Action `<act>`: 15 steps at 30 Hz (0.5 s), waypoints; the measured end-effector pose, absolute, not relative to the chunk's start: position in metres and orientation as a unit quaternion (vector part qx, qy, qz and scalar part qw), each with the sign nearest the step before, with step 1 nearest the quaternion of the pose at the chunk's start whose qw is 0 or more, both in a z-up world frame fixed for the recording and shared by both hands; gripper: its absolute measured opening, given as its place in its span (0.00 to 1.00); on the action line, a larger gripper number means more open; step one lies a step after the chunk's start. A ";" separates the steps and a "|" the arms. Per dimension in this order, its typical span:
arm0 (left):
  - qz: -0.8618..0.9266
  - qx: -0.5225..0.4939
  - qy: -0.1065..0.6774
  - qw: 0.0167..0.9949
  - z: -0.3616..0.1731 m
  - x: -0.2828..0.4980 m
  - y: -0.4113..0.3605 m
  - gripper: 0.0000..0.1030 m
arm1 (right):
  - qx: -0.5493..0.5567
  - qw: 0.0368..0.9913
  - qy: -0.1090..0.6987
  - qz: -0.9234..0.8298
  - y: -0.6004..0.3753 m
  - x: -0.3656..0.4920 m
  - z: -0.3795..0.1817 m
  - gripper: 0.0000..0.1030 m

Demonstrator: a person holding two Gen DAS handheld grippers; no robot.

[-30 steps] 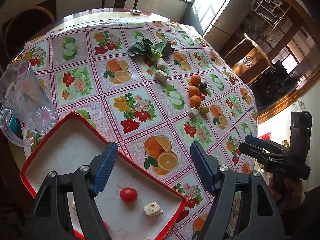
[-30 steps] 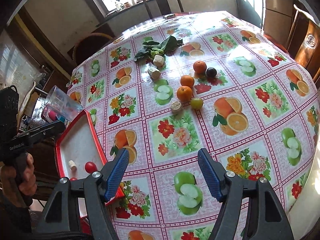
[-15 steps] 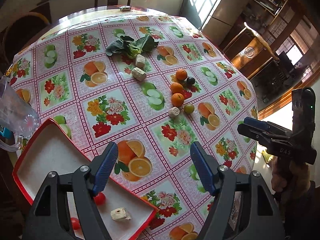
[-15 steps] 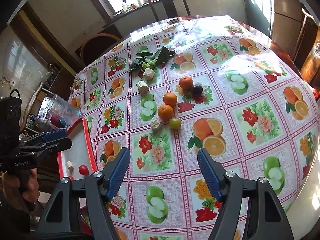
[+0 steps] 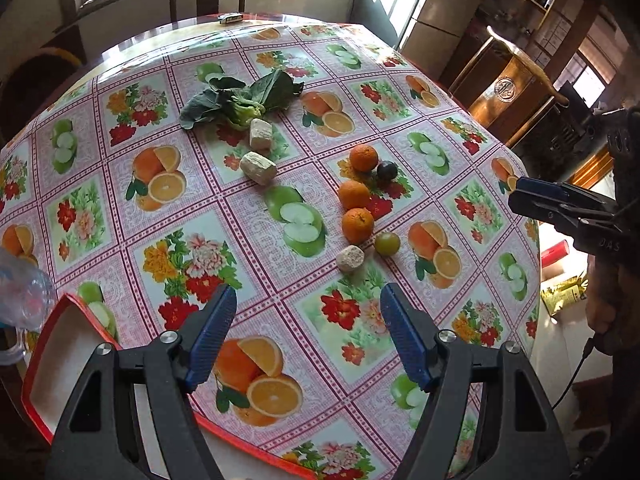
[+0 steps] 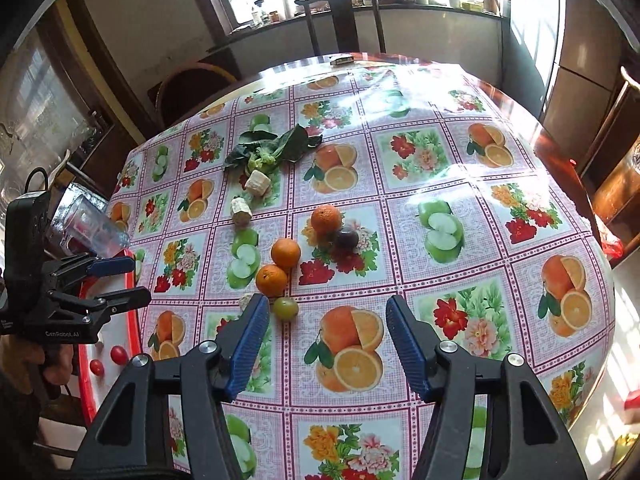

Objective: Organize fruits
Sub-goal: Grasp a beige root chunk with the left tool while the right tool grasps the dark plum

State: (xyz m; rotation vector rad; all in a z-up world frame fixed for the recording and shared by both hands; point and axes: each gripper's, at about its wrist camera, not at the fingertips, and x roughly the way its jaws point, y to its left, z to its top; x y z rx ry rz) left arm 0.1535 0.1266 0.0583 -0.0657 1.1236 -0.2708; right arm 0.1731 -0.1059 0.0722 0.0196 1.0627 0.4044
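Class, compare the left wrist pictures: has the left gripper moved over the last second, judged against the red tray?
Yes. The left gripper has swung right, off the red tray and toward the oranges; its open jaws now frame bare tablecloth.

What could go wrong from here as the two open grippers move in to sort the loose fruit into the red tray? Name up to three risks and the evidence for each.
1. The oranges, green fruit and dark plum lie close together; grasping one may nudge its round neighbours into rolling.
2. The clear pitcher sits beside the red tray, so the left gripper could knock it.
3. Both grippers, left and right, face the same cluster and might collide.
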 end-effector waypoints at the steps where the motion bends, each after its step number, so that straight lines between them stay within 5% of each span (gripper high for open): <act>1: -0.130 -0.026 0.529 0.838 0.056 0.164 0.130 0.72 | 0.013 0.844 0.503 0.187 -0.105 0.178 0.068 0.58; 15: -0.235 0.064 0.515 0.822 0.014 0.269 0.130 0.72 | 0.027 0.843 0.519 0.140 -0.065 0.236 0.000 0.45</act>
